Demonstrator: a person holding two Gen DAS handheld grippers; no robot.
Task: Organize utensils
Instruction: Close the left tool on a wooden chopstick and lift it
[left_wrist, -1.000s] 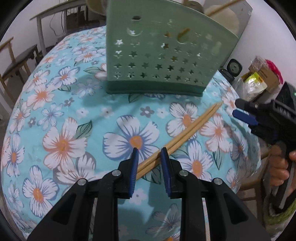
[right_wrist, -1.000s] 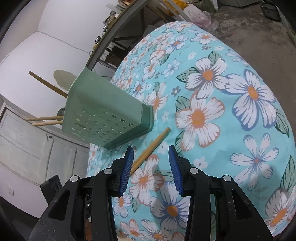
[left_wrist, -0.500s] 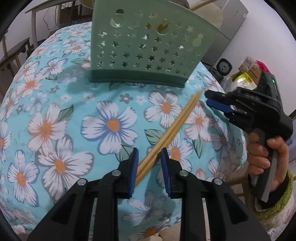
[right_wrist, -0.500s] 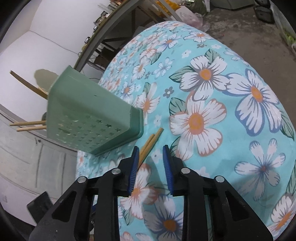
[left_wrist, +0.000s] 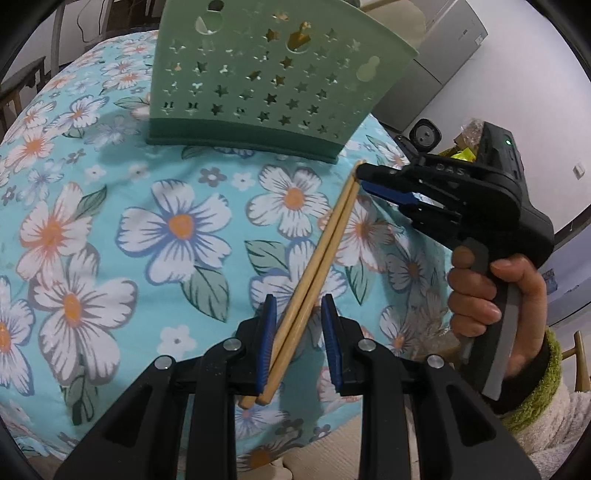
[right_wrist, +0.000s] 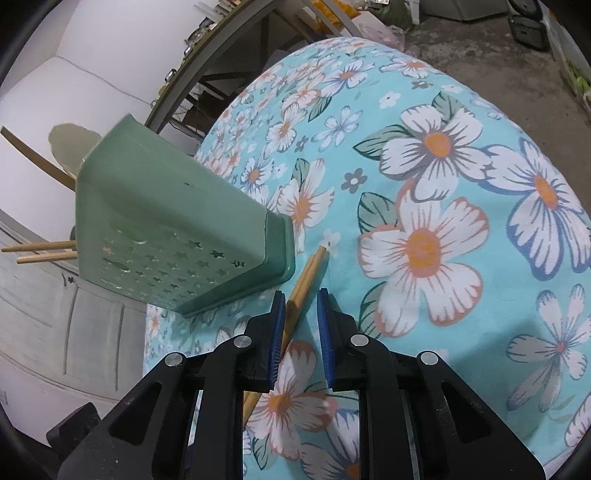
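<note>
My right gripper (right_wrist: 301, 332) jaws are closing on the chopsticks (left_wrist: 314, 273), the left gripper (left_wrist: 298, 343) gapes around them — they could scissor apart if pinched unevenly.

Left wrist camera is sitting just behind the left gripper (left_wrist: 298, 332), looking steeply down along its fingers, close over the floral desk (left_wrist: 110, 221). It is facing the green utensil holder (left_wrist: 266, 77) and the right gripper (left_wrist: 364, 177). Right wrist camera is riding behind the right gripper (right_wrist: 301, 328), tilting down, close. Both views are sharing the chopsticks (left_wrist: 325, 243), holder and desk.
</note>
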